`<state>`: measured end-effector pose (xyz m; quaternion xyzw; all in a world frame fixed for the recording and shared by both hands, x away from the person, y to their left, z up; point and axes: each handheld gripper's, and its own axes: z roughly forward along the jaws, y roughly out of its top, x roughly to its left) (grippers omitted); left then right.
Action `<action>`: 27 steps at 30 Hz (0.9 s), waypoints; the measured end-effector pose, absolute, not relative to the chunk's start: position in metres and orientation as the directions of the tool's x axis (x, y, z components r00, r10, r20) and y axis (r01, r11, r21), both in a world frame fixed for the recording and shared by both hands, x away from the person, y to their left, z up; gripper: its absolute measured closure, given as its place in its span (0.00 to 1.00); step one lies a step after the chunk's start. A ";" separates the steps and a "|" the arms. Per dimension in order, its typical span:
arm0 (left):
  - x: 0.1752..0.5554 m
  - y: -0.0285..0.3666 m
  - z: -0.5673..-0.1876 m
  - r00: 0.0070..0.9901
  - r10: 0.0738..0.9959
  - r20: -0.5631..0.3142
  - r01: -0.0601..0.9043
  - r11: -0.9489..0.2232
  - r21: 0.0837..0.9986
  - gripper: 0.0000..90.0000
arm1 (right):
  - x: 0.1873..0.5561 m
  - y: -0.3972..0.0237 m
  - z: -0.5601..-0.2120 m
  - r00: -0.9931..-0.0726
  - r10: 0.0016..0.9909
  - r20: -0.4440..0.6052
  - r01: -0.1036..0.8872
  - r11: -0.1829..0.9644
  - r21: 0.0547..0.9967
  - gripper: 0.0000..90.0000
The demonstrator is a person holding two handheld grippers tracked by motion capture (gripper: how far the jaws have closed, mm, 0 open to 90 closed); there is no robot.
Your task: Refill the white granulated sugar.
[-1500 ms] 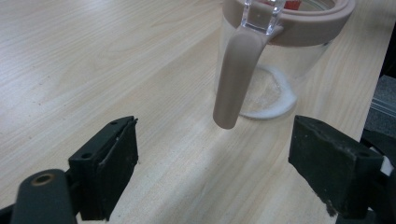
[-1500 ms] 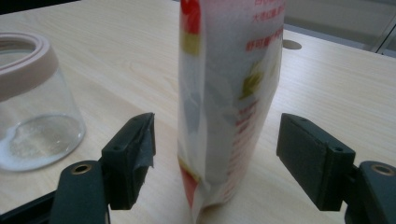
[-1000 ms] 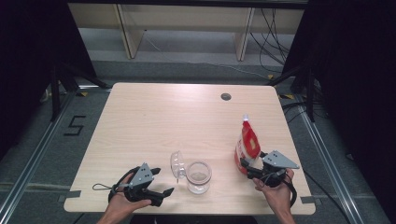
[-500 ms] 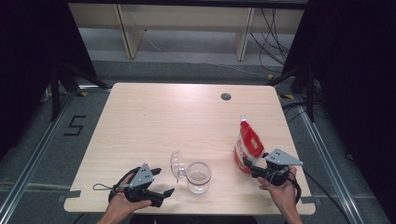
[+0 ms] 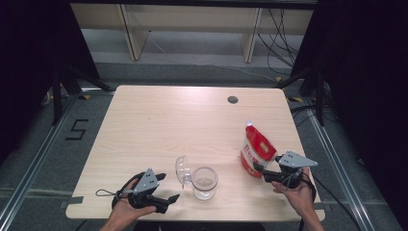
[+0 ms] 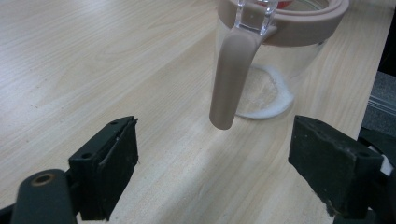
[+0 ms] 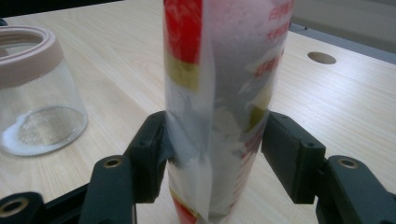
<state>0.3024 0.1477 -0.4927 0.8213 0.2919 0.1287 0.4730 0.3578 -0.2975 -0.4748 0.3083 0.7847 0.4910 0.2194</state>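
A: Okay, right gripper (image 5: 260, 168) has just been closing round the pouch (image 5: 256, 150), which stands at the table's (image 5: 159, 120) right edge. Both pads look in contact, pinching its lower half.

B: Grip higher?

A: I'd squeeze gently and keep it upright so nothing spills. Left gripper (image 5: 168, 187) is spread, empty, beside the jar (image 5: 204, 182); I'd steady its handle (image 6: 231, 77) before pouring.

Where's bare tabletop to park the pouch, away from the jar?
The whole far half of the table is bare, from the left edge across to the round cable hole. The near-left area ahead of the left gripper is free too. The near edge is crowded: glass jar with its open lid, red pouch, right gripper.
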 end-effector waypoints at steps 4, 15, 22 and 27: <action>0.302 0.147 -0.493 0.795 0.603 -0.070 0.361 -0.378 0.852 0.17 | 0.361 -0.300 -0.475 -0.727 0.685 -0.047 0.253 0.332 0.909 0.49; 0.302 0.146 -0.494 0.796 0.602 -0.067 0.356 -0.376 0.856 0.17 | 0.367 -0.306 -0.474 -0.759 0.649 -0.057 0.231 0.349 0.908 0.50; 0.302 0.148 -0.493 0.792 0.607 -0.063 0.361 -0.382 0.851 0.17 | 0.358 -0.301 -0.476 -0.665 0.747 0.009 0.282 0.241 0.929 0.34; 0.302 0.147 -0.493 0.795 0.603 -0.069 0.360 -0.376 0.854 0.17 | 0.355 -0.295 -0.478 -0.624 0.781 -0.008 0.264 0.221 0.939 0.29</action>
